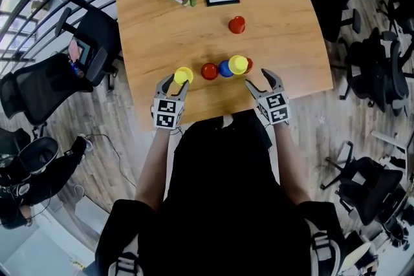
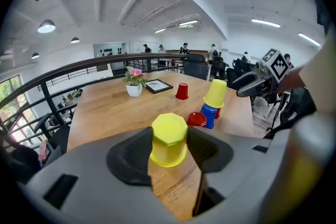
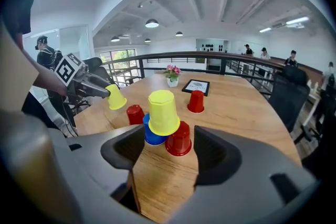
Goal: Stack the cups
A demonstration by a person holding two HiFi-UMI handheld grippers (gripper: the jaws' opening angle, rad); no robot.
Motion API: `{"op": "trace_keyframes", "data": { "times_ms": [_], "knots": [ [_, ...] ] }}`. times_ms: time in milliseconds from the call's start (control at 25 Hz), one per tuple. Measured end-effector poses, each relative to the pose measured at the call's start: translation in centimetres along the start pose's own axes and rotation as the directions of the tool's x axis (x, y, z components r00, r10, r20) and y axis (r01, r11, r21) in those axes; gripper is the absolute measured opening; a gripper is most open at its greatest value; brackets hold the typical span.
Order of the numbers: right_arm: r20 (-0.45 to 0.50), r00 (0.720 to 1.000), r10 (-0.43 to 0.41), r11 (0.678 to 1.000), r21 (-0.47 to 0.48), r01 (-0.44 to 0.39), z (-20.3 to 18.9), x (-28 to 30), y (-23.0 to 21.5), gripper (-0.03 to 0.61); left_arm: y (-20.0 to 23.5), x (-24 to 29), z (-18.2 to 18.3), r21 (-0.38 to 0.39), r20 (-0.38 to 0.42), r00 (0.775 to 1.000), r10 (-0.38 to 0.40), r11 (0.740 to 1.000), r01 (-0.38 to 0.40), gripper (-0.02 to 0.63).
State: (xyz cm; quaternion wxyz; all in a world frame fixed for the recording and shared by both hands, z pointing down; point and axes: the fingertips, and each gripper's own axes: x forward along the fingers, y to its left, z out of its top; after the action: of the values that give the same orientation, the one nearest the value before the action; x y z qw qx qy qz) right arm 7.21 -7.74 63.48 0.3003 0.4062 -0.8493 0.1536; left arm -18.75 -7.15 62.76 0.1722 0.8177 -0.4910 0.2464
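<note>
Cup (image 2: 169,136), yellow, sits clamped in our left tool (image 1: 178,82). We should centre it over the stack (image 3: 163,113) ahead-right, then lower squarely; our right tool (image 3: 169,139), wide and empty, can steady.

You have one yellow cup (image 2: 169,139) upside down, flat base up, pinched between the pads of your left gripper (image 1: 180,82). In the head view it sits at the left end of the row, just below frame centre. Right of it, a near red cup (image 1: 209,71) stands inverted on the wood. Beside that stands a blue cup (image 1: 224,68), also inverted, with a second yellow cup (image 1: 238,64) nested over its top and leaning a little. A right red cup (image 1: 248,64) stands close against the blue one, mostly hidden behind the stack in the head view. A lone red cup (image 1: 237,24) stands inverted well apart, above the row.
</note>
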Motion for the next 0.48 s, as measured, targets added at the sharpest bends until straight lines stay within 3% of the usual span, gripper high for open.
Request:
{"op": "trace_keyframes", "data": {
  "times_ms": [240, 480],
  "knots": [
    [-0.013, 1.0, -0.011, 0.999, 0.036, 0.012, -1.2, -0.1, 0.0, 0.307, -1.0, 0.8, 4.8, 0.016, 0.042, 0.997, -0.069, 0.998, 0.068, 0.232],
    [-0.02, 0.999, -0.031, 0.998, 0.058, 0.032, -2.3, -0.6, -1.0, 0.307, -3.4, 2.0, 6.6, 0.079, 0.027, 0.992, -0.127, 0.989, 0.125, 0.232]
  ]
}}
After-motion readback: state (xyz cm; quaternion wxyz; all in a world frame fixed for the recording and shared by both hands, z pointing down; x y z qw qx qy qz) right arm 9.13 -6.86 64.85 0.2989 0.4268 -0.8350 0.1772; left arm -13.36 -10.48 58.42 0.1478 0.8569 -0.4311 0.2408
